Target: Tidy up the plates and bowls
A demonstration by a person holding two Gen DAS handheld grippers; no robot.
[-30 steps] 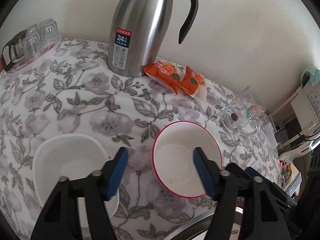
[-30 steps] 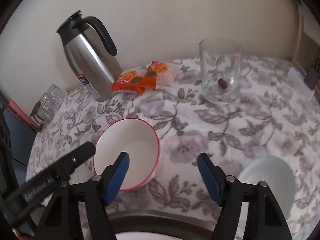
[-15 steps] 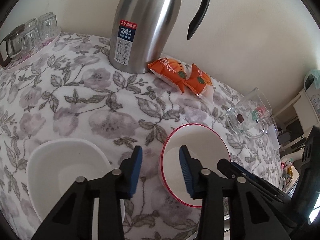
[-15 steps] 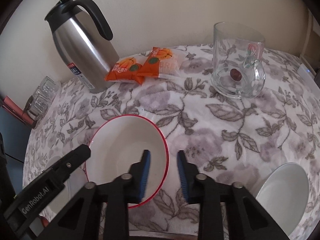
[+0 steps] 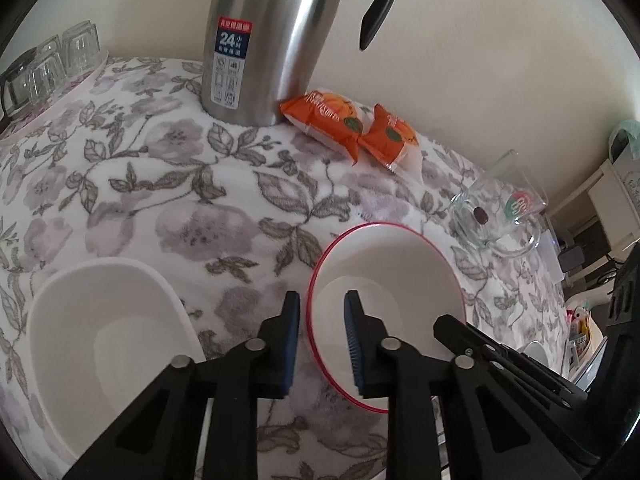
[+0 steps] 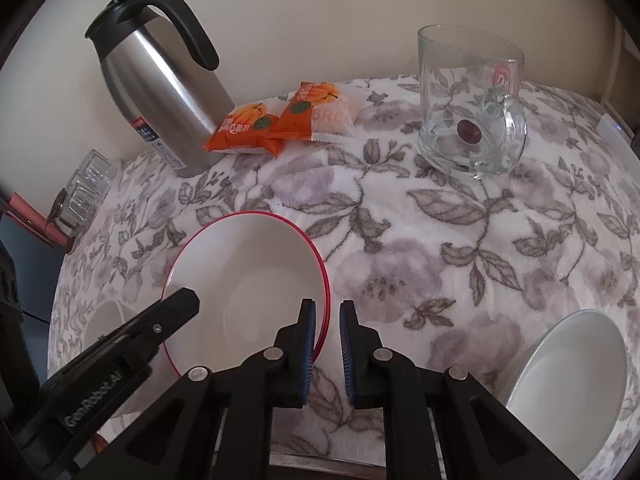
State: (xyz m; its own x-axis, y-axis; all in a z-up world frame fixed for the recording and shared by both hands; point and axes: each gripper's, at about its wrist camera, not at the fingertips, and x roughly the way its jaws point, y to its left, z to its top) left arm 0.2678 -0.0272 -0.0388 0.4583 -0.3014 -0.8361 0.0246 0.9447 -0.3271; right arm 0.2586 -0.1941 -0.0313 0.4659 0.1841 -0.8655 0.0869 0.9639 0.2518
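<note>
A white bowl with a red rim stands on the floral tablecloth, and both grippers straddle it from opposite sides. My left gripper has the bowl's left rim between its blue pads. Its jaws are closing, and a strip of white still shows between the inner pad and the rim. My right gripper is shut on the red-rimmed bowl at its right rim. A plain white bowl sits to the left. Another white dish lies at the near right.
A steel thermos jug stands at the back by the wall, with two orange snack packets beside it. A glass mug is at the back right. Several small glasses sit on a tray at the far left.
Both grippers' jaws went from wide apart to narrow, each now straddling a side of the red-rimmed bowl's rim. Both views have drawn closer to the bowl.
</note>
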